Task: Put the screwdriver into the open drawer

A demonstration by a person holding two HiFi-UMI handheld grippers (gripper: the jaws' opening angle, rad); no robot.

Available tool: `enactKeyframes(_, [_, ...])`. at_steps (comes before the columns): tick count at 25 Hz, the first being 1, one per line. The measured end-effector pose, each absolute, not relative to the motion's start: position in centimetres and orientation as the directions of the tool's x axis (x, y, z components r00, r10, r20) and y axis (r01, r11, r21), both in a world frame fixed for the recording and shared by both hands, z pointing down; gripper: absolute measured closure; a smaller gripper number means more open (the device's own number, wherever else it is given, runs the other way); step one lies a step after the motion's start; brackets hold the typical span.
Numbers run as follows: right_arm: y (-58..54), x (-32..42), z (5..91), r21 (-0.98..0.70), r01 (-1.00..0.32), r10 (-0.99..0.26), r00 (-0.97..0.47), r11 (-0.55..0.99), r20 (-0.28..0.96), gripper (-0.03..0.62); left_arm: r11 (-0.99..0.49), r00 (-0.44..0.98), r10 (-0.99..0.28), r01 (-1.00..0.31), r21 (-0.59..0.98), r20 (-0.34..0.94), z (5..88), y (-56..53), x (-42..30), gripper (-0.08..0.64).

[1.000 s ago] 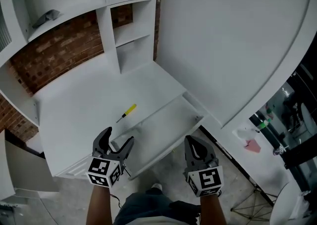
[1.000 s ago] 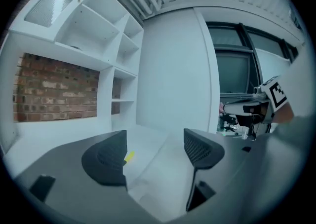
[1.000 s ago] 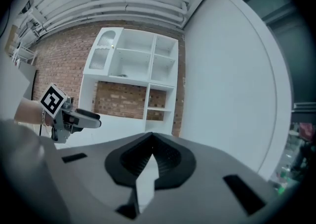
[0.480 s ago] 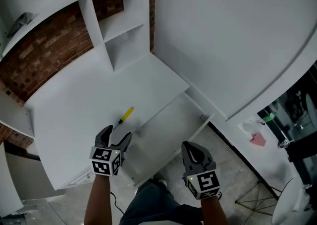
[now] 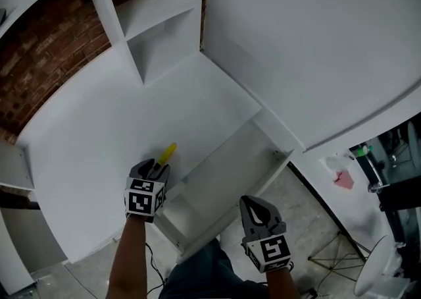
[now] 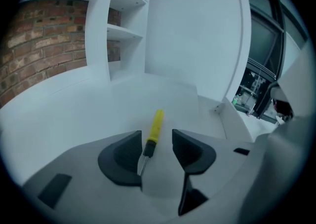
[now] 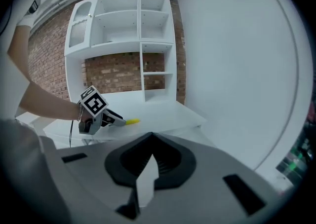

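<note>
A yellow-handled screwdriver [image 5: 166, 153] lies on the white desk top [image 5: 92, 133], just left of the open drawer [image 5: 227, 169]. My left gripper [image 5: 156, 168] is down over its near end. In the left gripper view the black collar and metal shaft of the screwdriver [image 6: 154, 129] lie between the jaws of the left gripper [image 6: 156, 145], nearer the left jaw. The jaws are closing, with a gap still showing at each pad. My right gripper [image 5: 253, 207] hangs shut and empty in front of the drawer. The right gripper view shows its closed tips [image 7: 150, 136] and the left gripper [image 7: 96, 112] at the screwdriver [image 7: 132, 121].
White shelving [image 5: 154, 34] and a brick wall [image 5: 46, 47] stand behind the desk. A large curved white panel [image 5: 316, 41] rises at the right. The drawer's front edge [image 5: 197, 238] juts toward me. A pink object [image 5: 342, 180] lies on the floor at the right.
My left gripper has moved forward and down onto the screwdriver, and its wide-open jaws have narrowed round the shaft. The right gripper has sunk a little and stays shut.
</note>
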State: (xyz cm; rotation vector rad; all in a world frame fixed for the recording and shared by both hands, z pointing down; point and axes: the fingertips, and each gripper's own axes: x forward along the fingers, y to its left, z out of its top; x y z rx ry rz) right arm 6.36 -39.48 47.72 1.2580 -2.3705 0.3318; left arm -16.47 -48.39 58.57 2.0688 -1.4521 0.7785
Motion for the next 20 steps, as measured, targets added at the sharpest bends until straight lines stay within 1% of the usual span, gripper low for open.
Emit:
enactKeyframes(2, [-40.0, 6.0, 47.9, -0.004, -0.827, -0.721, -0.492, 0.562, 0.487, 0.581, -0.290, 0.251, -0.644, -0.954, 0.073, 0.723, 59.6, -48.8, -16.8, 0.372])
enactKeyframes(3, [-40.3, 5.9, 47.8, -0.001, -0.825, -0.720, -0.493, 0.565, 0.488, 0.581, -0.276, 0.235, -0.638, -0.959, 0.067, 0.733, 60.0, -48.8, -17.0, 0.395])
enactKeyframes(4, [-40.6, 5.8, 47.7, 0.002, -0.824, -0.720, -0.493, 0.566, 0.488, 0.581, -0.263, 0.220, -0.637, -0.963, 0.060, 0.739, 60.2, -48.9, -17.2, 0.434])
enactKeyframes(6, [-41.1, 5.8, 47.5, 0.005, -0.826, -0.723, -0.491, 0.564, 0.486, 0.581, -0.247, 0.207, -0.637, -0.967, 0.057, 0.742, 60.3, -49.0, -17.5, 0.474])
enactKeyframes(12, [-41.8, 6.1, 46.2, 0.025, -0.830, -0.742, -0.485, 0.557, 0.463, 0.581, -0.234, 0.221, -0.667, -0.969, 0.081, 0.711, 58.7, -49.1, -17.3, 0.476])
enactKeyframes(20, [-40.6, 7.2, 42.7, 0.050, -0.837, -0.782, -0.487, 0.546, 0.389, 0.581, -0.198, 0.222, -0.762, -0.974, 0.107, 0.608, 52.2, -47.5, -16.5, 0.476])
